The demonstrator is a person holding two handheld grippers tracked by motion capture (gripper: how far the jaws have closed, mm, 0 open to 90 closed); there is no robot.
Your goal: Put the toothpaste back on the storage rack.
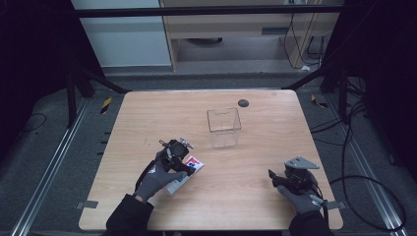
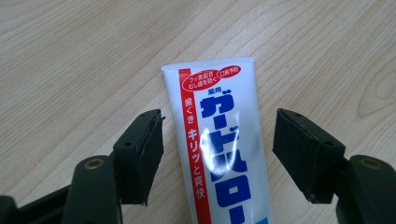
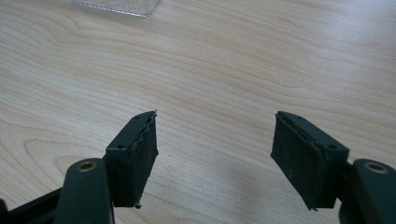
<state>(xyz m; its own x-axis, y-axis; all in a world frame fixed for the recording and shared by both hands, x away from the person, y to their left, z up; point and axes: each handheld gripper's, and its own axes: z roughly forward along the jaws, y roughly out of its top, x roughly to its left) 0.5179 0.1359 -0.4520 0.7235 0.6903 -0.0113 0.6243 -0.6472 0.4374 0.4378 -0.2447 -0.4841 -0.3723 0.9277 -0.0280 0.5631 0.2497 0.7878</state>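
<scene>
Between your left tongs (image 2: 218,156), spread wide, lies the toothpaste tube (image 2: 223,140), flat on the tabletop (image 2: 70,56) with a gap to each jaw. Your right tongs (image 3: 215,158) are equally wide apart and hold nothing, over bare wood near the right front edge. Farther back, mid-tabletop, stands a clear plastic box (image 1: 223,127).
</scene>
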